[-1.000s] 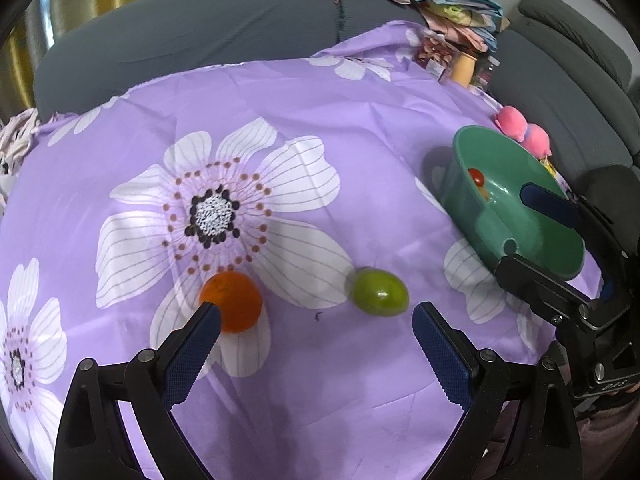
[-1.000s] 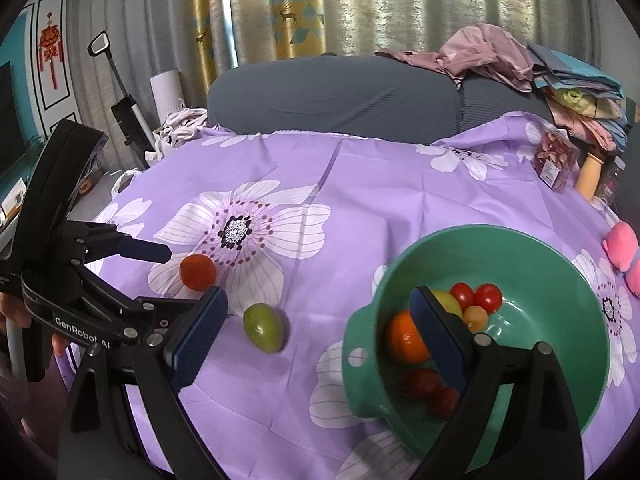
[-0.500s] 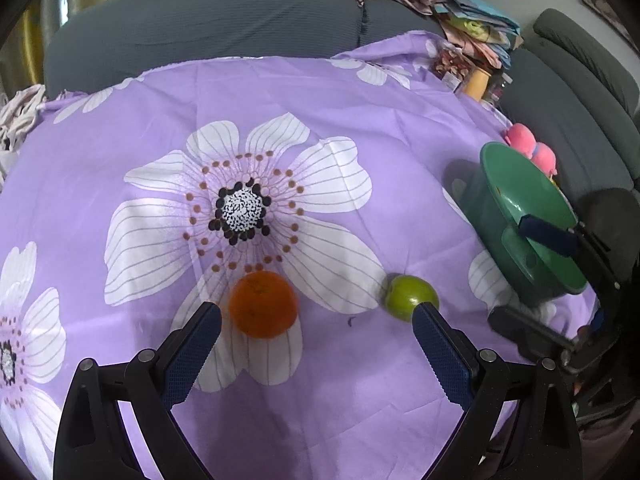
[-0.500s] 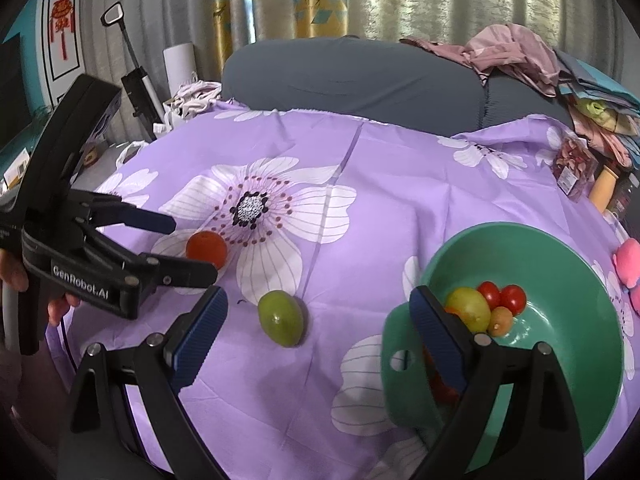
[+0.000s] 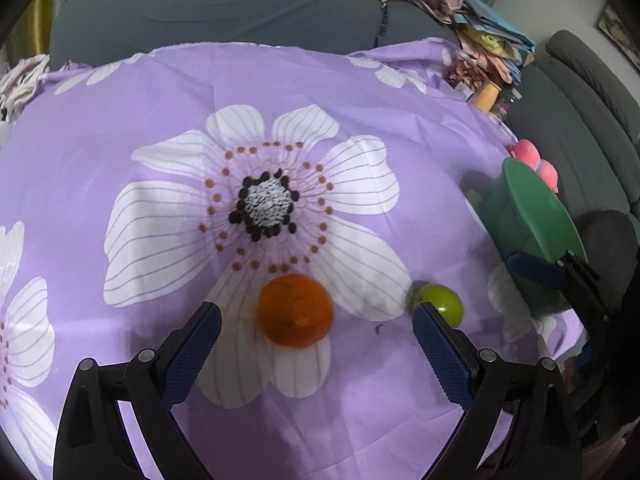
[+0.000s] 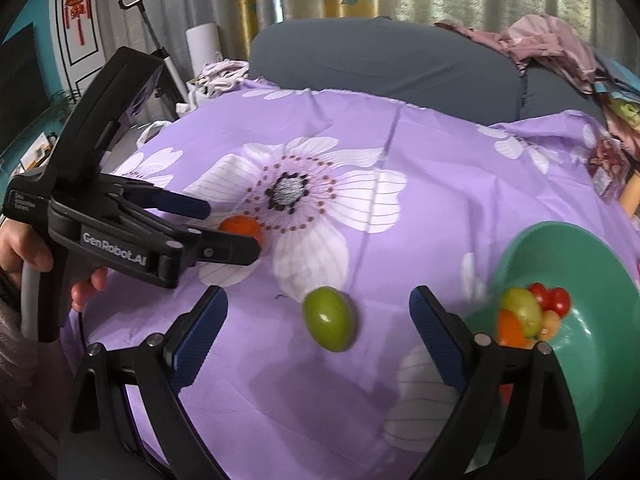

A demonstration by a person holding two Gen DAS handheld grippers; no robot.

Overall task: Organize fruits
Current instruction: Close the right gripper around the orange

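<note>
An orange (image 5: 295,310) lies on the purple flowered cloth, just ahead of and between the fingers of my open, empty left gripper (image 5: 316,322); it also shows in the right wrist view (image 6: 240,227), partly hidden behind the left gripper (image 6: 224,228). A green fruit (image 5: 442,309) lies to the orange's right, partly behind my left gripper's right finger. In the right wrist view the green fruit (image 6: 330,319) sits between the fingers of my open, empty right gripper (image 6: 318,314). A green bowl (image 6: 592,276) at the right holds several fruits (image 6: 528,314); it also shows in the left wrist view (image 5: 532,216).
A grey sofa (image 5: 216,12) runs behind the cloth-covered table (image 5: 120,112), with piled clothes (image 6: 540,40) on it. A pink toy (image 5: 536,160) sits behind the bowl. Jars and a snack packet (image 6: 608,164) stand at the table's far right.
Both grippers have shifted left and forward. The orange now lies between my left fingers, and the green fruit between my right fingers. The bowl has slid toward the right edge of both views.
</note>
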